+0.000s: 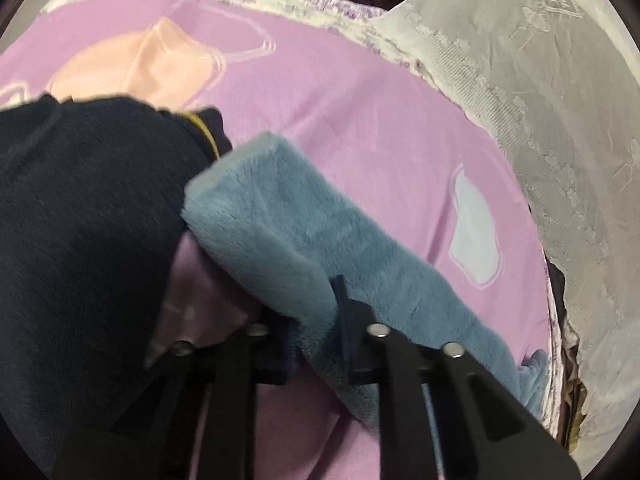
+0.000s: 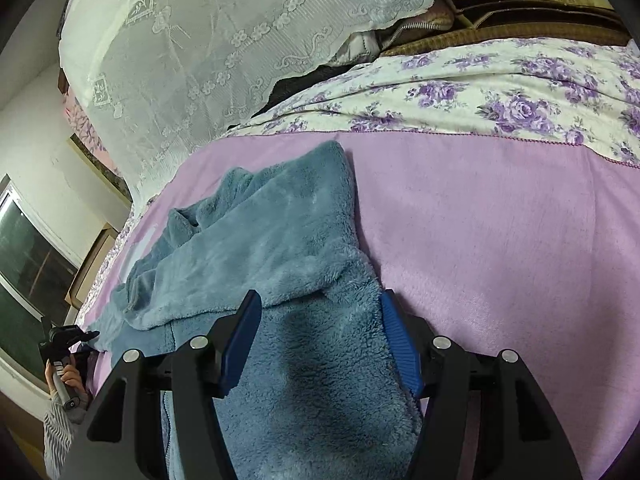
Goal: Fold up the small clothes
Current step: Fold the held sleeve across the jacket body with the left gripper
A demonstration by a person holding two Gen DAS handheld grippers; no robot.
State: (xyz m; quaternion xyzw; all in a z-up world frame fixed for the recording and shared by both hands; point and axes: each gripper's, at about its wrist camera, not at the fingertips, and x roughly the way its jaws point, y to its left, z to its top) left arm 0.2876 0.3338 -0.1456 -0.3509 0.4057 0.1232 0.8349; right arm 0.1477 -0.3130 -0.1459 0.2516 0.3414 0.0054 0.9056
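A fluffy blue garment (image 2: 276, 248) lies on the pink blanket (image 2: 500, 240). My right gripper (image 2: 320, 320) is open, with its blue pads either side of a thick fold of the garment. In the left wrist view my left gripper (image 1: 316, 312) is shut on the blue garment (image 1: 288, 224) and holds a folded edge lifted off the blanket. A dark navy garment (image 1: 88, 208) lies to its left, touching the blue one.
A peach cloth (image 1: 148, 64) lies on the pink blanket (image 1: 360, 120) at the far left. White lace curtain (image 2: 208, 48) hangs beside the bed. A floral purple sheet (image 2: 500, 96) borders the blanket. A person's hand with another handle (image 2: 64, 364) shows at the lower left.
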